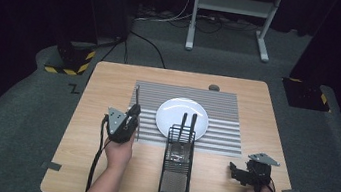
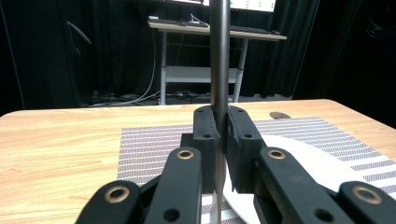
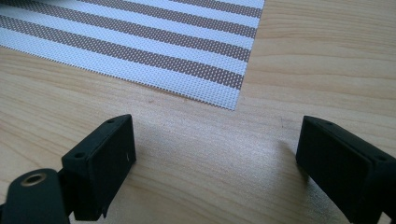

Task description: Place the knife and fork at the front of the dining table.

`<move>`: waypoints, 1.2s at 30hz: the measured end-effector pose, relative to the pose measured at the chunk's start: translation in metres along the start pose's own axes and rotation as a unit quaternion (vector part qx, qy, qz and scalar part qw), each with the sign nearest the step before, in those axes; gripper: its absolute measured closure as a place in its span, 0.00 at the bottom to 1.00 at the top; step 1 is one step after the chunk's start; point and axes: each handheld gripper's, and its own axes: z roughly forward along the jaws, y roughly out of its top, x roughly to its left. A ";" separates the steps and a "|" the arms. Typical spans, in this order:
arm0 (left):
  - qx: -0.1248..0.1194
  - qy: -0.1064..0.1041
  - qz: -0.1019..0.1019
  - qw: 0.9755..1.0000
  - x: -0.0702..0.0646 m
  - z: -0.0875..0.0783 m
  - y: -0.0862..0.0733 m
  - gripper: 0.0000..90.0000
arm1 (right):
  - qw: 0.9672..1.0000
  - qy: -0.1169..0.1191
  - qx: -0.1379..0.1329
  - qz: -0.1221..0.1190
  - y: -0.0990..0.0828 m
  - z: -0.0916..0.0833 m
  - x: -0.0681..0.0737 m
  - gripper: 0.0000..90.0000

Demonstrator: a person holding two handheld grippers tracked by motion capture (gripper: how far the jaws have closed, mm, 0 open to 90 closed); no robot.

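Left hand (image 1: pixel 119 152) holds its jaws level, clamping an upright utensil (image 2: pixel 219 60).

Utensil (image 2: pixel 219 56) top beyond left gripper view's edge

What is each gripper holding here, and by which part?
The left gripper is shut on a dark-handled utensil, clamped low on its handle, just above the metal part, handle pointing up. The right gripper holds nothing; its jaws stand open over the table.
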 end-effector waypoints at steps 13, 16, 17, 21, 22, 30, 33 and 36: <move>0.020 0.005 -0.026 0.999 0.007 0.026 0.000 0.92 | 1.000 0.000 0.001 0.000 0.000 0.000 0.000 0.13; 0.025 0.008 -0.027 0.999 0.008 0.035 -0.001 0.92 | 1.000 0.000 0.000 0.000 0.000 0.000 0.000 0.13; 0.027 0.009 -0.027 0.999 0.008 0.039 -0.002 0.92 | 1.000 0.000 0.000 0.000 0.000 0.000 0.000 0.13; 0.037 0.012 -0.029 0.999 0.008 0.054 -0.005 0.92 | 1.000 0.001 0.000 0.000 0.000 0.000 0.000 0.13; 0.037 0.012 -0.029 0.999 0.008 0.054 -0.005 0.92 | 1.000 0.001 0.000 0.000 0.000 0.000 0.000 0.13; 0.057 0.021 -0.035 0.998 0.009 0.071 -0.007 0.92 | 1.000 0.002 0.000 0.000 0.000 0.000 0.000 0.13; 0.059 0.024 -0.042 0.997 0.010 0.076 -0.008 0.92 | 1.000 0.002 -0.001 0.000 0.000 0.000 0.000 0.13; 0.068 0.026 -0.048 0.996 0.012 0.081 -0.010 0.92 | 1.000 0.001 0.001 0.000 0.000 0.000 0.000 0.13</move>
